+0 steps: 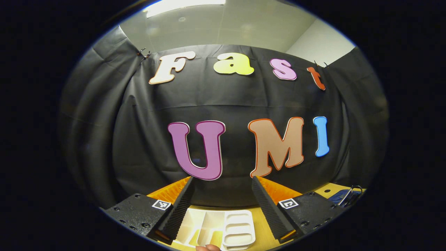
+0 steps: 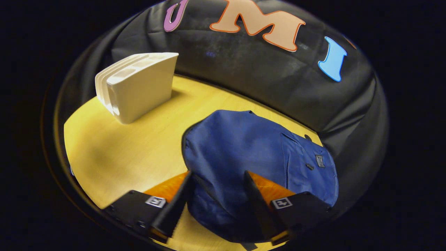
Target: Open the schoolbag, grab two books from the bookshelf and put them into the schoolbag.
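Note:
The blue schoolbag [image 2: 251,150] lies flat on the yellow table [image 2: 139,153], its front pocket flap down. My right gripper [image 2: 217,174] hovers open over the bag's near edge with nothing between its fingers. The white bookshelf [image 2: 139,83] stands at the table's far left, seen from its side. In the left gripper view the same bookshelf [image 1: 216,230] lies just below and between the fingers, its slots facing up. My left gripper [image 1: 222,178] is open, empty and pointed at the booth wall. A corner of the schoolbag [image 1: 343,197] shows at the right.
The black cloth wall curves close behind the table's far edge [image 2: 244,101]. Bare tabletop lies between the bookshelf and the bag. A fingertip [image 1: 208,248] shows at the bottom of the left gripper view.

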### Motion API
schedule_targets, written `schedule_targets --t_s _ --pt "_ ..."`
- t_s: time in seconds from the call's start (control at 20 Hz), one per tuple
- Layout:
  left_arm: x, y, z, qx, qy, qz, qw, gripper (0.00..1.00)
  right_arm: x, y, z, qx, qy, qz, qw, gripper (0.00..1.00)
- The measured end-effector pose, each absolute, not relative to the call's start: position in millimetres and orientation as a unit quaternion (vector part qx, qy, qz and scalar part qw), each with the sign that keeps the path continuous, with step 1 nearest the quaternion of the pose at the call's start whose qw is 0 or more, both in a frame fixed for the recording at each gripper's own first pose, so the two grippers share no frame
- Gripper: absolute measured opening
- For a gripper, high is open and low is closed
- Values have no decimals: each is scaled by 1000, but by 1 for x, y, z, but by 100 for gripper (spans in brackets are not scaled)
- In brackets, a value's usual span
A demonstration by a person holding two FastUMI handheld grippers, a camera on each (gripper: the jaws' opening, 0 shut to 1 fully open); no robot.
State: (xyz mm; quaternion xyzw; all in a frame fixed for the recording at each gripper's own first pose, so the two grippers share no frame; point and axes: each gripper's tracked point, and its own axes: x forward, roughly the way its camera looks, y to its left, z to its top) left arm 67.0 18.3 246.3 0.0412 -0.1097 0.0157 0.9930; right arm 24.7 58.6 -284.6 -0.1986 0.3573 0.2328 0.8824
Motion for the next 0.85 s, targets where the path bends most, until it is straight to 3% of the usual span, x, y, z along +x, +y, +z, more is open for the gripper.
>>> schedule_targets --t_s 0.1,0.25,0.4,0.45,0.5,0.55,0.6,0.85 --pt "70 15 242 38 -104 13 994 99 27 63 -271 -172 348 224 894 91" --pt "75 13 230 41 -94 9 995 95 44 65 -233 -130 313 203 919 91" --pt "78 3 218 41 -83 -1 996 99 67 57 -176 -72 269 169 946 91" --pt "79 -1 213 39 -77 -5 996 96 75 53 -161 -54 258 158 952 91" --pt "80 -6 209 36 -75 -10 997 99 85 48 -146 -37 247 145 957 99" --pt "79 -11 205 33 -71 -15 997 95 92 42 -129 -21 236 134 962 99" --pt "80 -17 202 30 -67 -19 997 99 98 36 -113 -6 222 123 967 100" --pt "74 -54 189 26 -57 -54 997 96 112 5 -49 38 167 79 982 100"
